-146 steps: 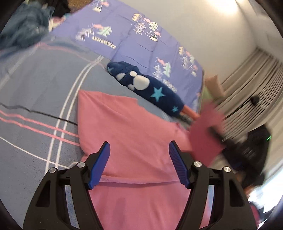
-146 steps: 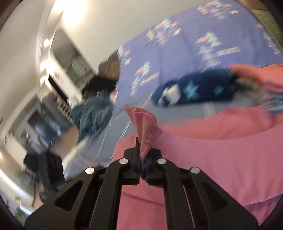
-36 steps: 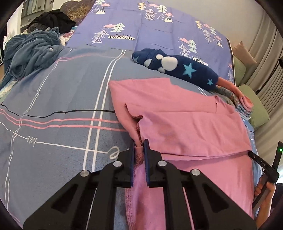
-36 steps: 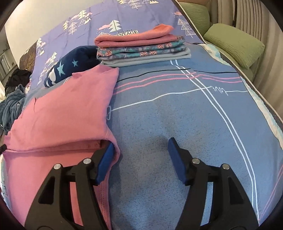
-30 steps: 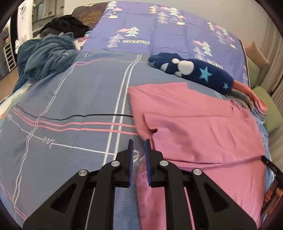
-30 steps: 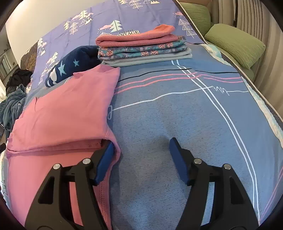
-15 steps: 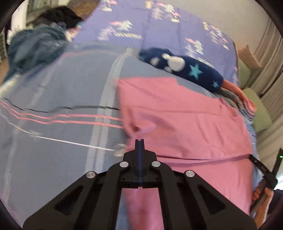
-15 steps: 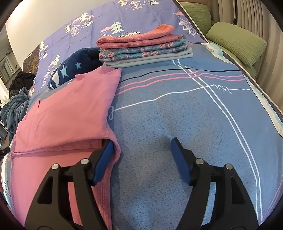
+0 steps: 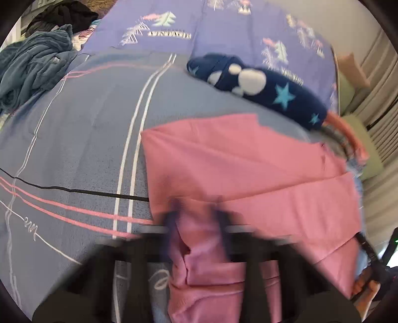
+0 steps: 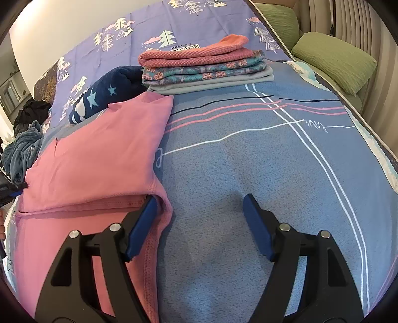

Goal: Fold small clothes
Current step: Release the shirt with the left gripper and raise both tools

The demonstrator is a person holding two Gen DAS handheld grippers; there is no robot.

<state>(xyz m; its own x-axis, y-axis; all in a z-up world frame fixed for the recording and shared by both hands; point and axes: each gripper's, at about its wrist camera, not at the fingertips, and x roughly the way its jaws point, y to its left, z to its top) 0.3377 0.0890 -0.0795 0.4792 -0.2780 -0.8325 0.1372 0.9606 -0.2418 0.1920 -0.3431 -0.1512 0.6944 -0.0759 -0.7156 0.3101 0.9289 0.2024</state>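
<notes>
On the bed (image 10: 248, 154) your pink garment (image 10: 99, 154) lies half-folded, soft and limp; your right gripper (image 10: 200, 218) fingers are opening beside its hem, left gripper (image 9: 196, 223) closed, so pinch hems.

Plain pink garment (image 10: 99, 159) on blue bedspread (image 10: 248, 161) with pink, white stripes

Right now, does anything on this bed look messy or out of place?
Mostly tidy: the folded stack is neat, and the pink garment lies partly folded on the bedspread. The one untidy spot is a blue blanket left crumpled at the bed's far left edge, with dark clothes heaped beyond it.
</notes>
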